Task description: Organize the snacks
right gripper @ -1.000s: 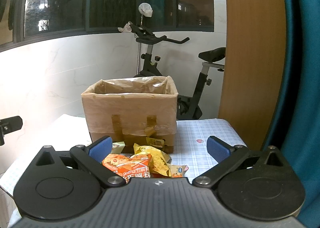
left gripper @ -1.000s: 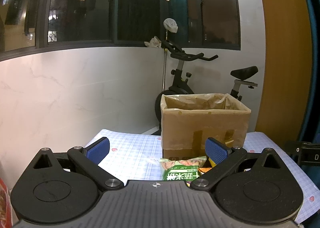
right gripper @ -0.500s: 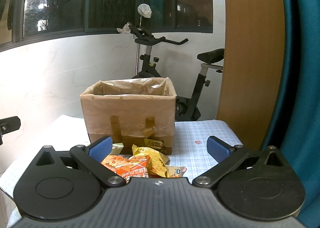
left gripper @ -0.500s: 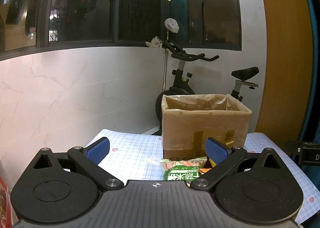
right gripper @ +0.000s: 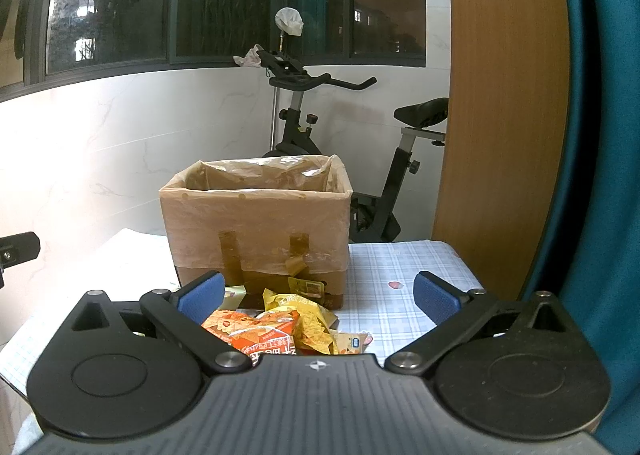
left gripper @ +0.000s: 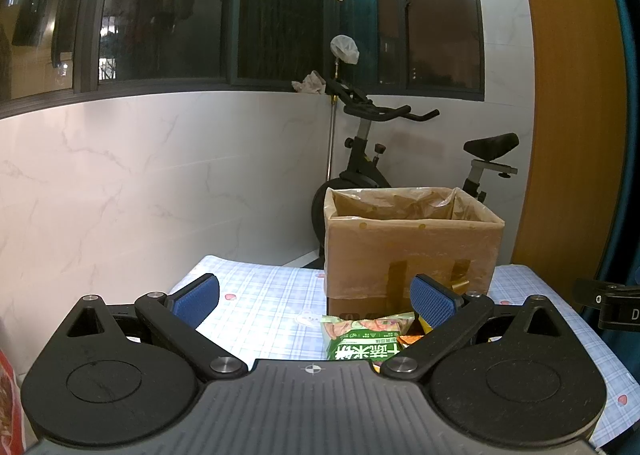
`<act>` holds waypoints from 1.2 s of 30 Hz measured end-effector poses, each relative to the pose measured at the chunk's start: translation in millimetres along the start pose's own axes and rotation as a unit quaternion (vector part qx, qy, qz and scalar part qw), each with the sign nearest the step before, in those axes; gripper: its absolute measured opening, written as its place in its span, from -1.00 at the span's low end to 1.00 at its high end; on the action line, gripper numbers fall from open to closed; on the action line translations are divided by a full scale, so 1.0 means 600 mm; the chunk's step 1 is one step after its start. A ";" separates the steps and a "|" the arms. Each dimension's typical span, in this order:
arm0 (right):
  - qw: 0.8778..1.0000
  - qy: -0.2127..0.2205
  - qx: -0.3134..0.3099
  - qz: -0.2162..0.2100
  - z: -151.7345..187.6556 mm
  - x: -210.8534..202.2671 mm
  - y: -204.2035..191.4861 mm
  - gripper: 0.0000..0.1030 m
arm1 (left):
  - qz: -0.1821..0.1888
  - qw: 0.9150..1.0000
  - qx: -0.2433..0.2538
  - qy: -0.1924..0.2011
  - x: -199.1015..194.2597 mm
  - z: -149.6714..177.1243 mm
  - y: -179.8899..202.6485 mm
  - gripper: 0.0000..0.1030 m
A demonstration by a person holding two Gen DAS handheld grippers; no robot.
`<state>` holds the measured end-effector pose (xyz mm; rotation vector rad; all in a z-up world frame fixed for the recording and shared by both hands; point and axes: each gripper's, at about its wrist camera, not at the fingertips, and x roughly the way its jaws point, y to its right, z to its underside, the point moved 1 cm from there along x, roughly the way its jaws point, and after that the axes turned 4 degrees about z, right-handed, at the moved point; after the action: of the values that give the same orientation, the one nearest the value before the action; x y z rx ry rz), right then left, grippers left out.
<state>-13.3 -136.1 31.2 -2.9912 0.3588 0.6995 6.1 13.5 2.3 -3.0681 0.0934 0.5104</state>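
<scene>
A: State the condition of both tools.

B: The left gripper (left gripper: 314, 297) has its blue-padded fingers (left gripper: 195, 294) spread wide, with nothing between them. The right gripper (right gripper: 318, 295) is likewise spread and grips nothing. Both hang above the near edge of the table (left gripper: 264, 307), which carries a blue checked cloth.

A: Locate the snacks.

B: In the left wrist view, a green snack packet (left gripper: 362, 339) lies flat on the cloth, near side of the cardboard box (left gripper: 412, 251), just left of the right finger. In the right wrist view, an orange snack packet (right gripper: 256, 333) lies on the cloth just beside the left finger, with a yellow snack packet (right gripper: 308, 315) touching it on the right (crumpled, partly overlapping). A small sachet (right gripper: 308, 287) sits further back, against the box base; its print is too small to read.

A: Describe the box.

B: The box stands upright at the far middle of the table, open at the top and lined with a thin plastic bag (right gripper: 256, 215) folded over the rim. Its contents cannot be seen from this height.

A: Surroundings?

B: An exercise bike (right gripper: 360, 159) stands beyond the table, against a white wall under dark windows.
</scene>
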 end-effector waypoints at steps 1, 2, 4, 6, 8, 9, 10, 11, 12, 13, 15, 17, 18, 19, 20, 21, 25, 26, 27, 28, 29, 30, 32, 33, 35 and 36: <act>1.000 0.000 0.000 0.000 0.001 0.000 -0.001 0.99 | 0.000 1.000 0.000 0.000 0.000 0.000 0.000 0.99; 1.000 0.000 0.000 0.000 0.000 0.000 0.000 0.99 | 0.000 1.000 0.000 0.000 0.000 0.000 0.000 0.99; 1.000 0.000 0.001 0.000 -0.001 0.001 0.002 0.99 | 0.000 1.000 0.000 0.000 0.000 -0.001 0.000 0.99; 1.000 0.000 0.002 0.000 -0.003 0.002 0.006 0.99 | 0.000 1.000 0.000 -0.001 0.000 -0.001 0.000 0.99; 1.000 0.000 0.001 0.000 -0.002 0.002 0.004 0.99 | 0.000 1.000 0.000 -0.001 0.000 -0.001 -0.001 0.99; 1.000 0.000 0.001 0.001 -0.003 0.002 0.004 0.99 | 0.001 1.000 0.000 -0.001 0.000 -0.001 -0.001 0.99; 1.000 0.001 0.000 0.001 -0.002 0.001 0.003 0.99 | 0.001 1.000 -0.001 -0.001 0.000 -0.002 -0.001 0.99; 1.000 0.001 0.000 0.001 -0.002 0.002 0.004 0.99 | 0.001 1.000 -0.001 -0.002 0.000 -0.002 -0.001 0.99; 1.000 0.001 0.000 0.001 -0.003 0.002 0.006 0.99 | 0.001 1.000 -0.001 -0.002 0.000 -0.002 -0.001 0.99; 1.000 0.001 0.001 0.001 -0.003 0.002 0.004 0.99 | 0.001 1.000 -0.001 -0.002 0.000 -0.002 -0.001 0.99; 1.000 0.001 0.001 0.001 -0.003 0.002 0.006 0.99 | 0.001 1.000 -0.001 -0.002 0.000 -0.002 -0.001 0.99; 1.000 0.001 0.000 0.001 -0.002 0.002 0.004 0.99 | 0.000 1.000 -0.001 -0.002 0.000 -0.002 -0.001 0.99; 1.000 0.000 0.000 0.001 -0.003 0.002 0.005 0.99 | 0.001 1.000 -0.001 -0.002 0.000 -0.002 -0.001 0.99; 1.000 0.001 0.001 0.001 -0.003 0.002 0.005 0.99 | 0.001 1.000 -0.001 -0.002 0.000 -0.002 0.000 0.99; 1.000 0.000 0.001 0.001 -0.004 0.002 0.007 0.99 | 0.001 1.000 0.000 -0.002 0.000 -0.001 0.000 0.99; 1.000 0.000 0.001 0.002 -0.004 0.003 0.008 0.99 | -0.001 1.000 0.001 -0.002 0.001 -0.001 0.000 0.99; 1.000 0.004 0.003 0.001 -0.003 0.003 0.008 0.99 | -0.001 1.000 0.008 -0.004 0.012 -0.006 0.004 0.99; 1.000 0.006 0.003 0.001 -0.005 0.005 0.009 0.99 | -0.003 1.000 0.014 0.001 0.017 -0.011 0.005 0.99; 1.000 0.007 0.002 0.001 -0.007 0.009 0.011 0.99 | -0.007 1.000 0.018 0.006 0.019 -0.012 0.005 0.99; 1.000 0.008 0.002 0.001 -0.009 0.013 0.010 0.99 | -0.014 1.000 0.025 0.011 0.025 -0.016 0.006 0.99; 1.000 0.011 0.003 0.000 -0.011 0.018 0.012 0.99 | -0.017 0.999 0.028 0.013 0.030 -0.018 0.005 0.99; 1.000 0.012 0.006 -0.001 -0.014 0.026 0.015 0.99 | -0.018 0.999 0.031 0.012 0.039 -0.022 0.004 0.99; 1.000 0.012 0.011 -0.003 -0.018 0.042 0.018 0.99 | -0.019 0.999 0.033 0.005 0.055 -0.026 0.001 0.99; 1.000 0.010 0.012 -0.005 -0.018 0.049 0.019 0.99 | -0.020 0.999 0.033 0.002 0.063 -0.028 -0.001 0.99; 1.000 0.008 0.016 -0.009 -0.021 0.068 0.022 0.99 | -0.022 0.999 0.033 -0.005 0.082 -0.030 -0.006 0.99; 1.000 0.007 0.017 -0.009 -0.021 0.078 0.023 0.99 | -0.023 0.999 0.034 -0.008 0.089 -0.029 -0.008 0.98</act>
<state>29.4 -160.9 21.9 -2.9654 0.3398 0.6636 62.4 14.6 1.8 -2.9915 0.0384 0.5179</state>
